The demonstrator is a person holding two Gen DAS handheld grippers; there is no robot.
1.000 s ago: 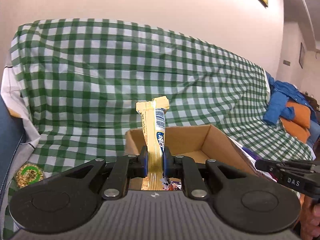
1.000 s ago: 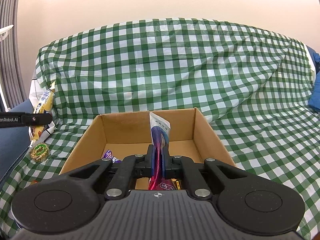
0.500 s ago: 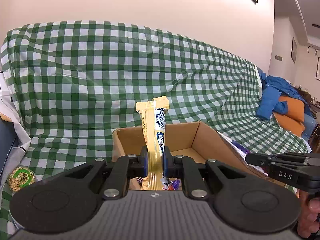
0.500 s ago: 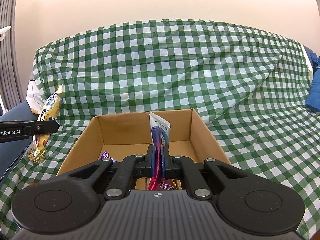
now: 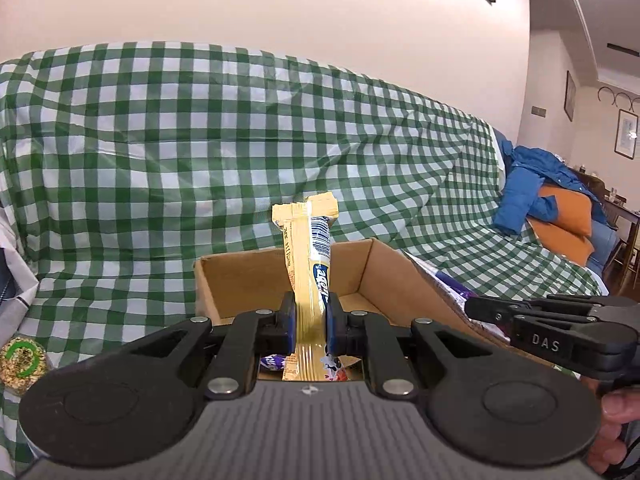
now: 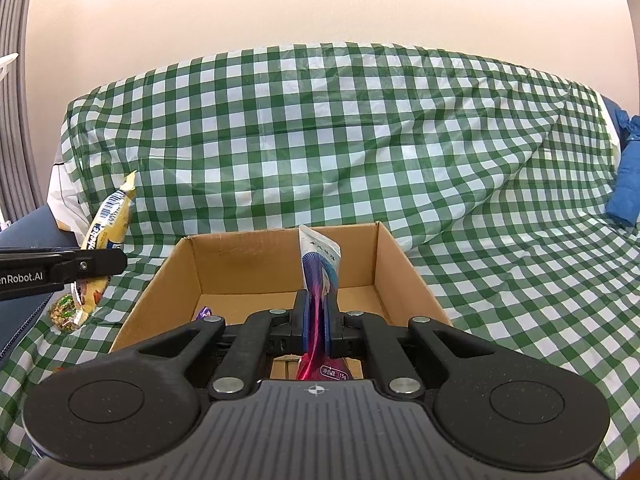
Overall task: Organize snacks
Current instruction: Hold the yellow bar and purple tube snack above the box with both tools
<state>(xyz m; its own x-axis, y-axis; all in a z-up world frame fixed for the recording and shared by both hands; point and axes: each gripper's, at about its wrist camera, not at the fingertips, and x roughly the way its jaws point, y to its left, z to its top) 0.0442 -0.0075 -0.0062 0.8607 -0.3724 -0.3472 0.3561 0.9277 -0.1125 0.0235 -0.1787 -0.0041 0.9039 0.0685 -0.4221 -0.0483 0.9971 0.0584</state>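
My left gripper (image 5: 311,326) is shut on a yellow snack bar (image 5: 309,252), held upright just in front of the open cardboard box (image 5: 240,280). My right gripper (image 6: 316,326) is shut on a purple-and-pink snack packet (image 6: 320,270), held upright over the near edge of the same box (image 6: 176,276). The left gripper with its yellow bar (image 6: 106,232) shows at the left of the right wrist view. The right gripper (image 5: 472,306) with its packet (image 5: 444,284) shows at the right of the left wrist view. A purple wrapped snack (image 6: 205,313) lies in the box.
The box sits on a sofa under a green-and-white checked cloth (image 6: 360,140). A round green-labelled snack (image 5: 20,360) lies on the cloth left of the box. A blue jacket (image 5: 528,184) and orange cushions (image 5: 564,216) lie at the far right.
Both grippers have moved toward the box, the left one swinging right so the box sits more centred. Both keep their snacks clamped.
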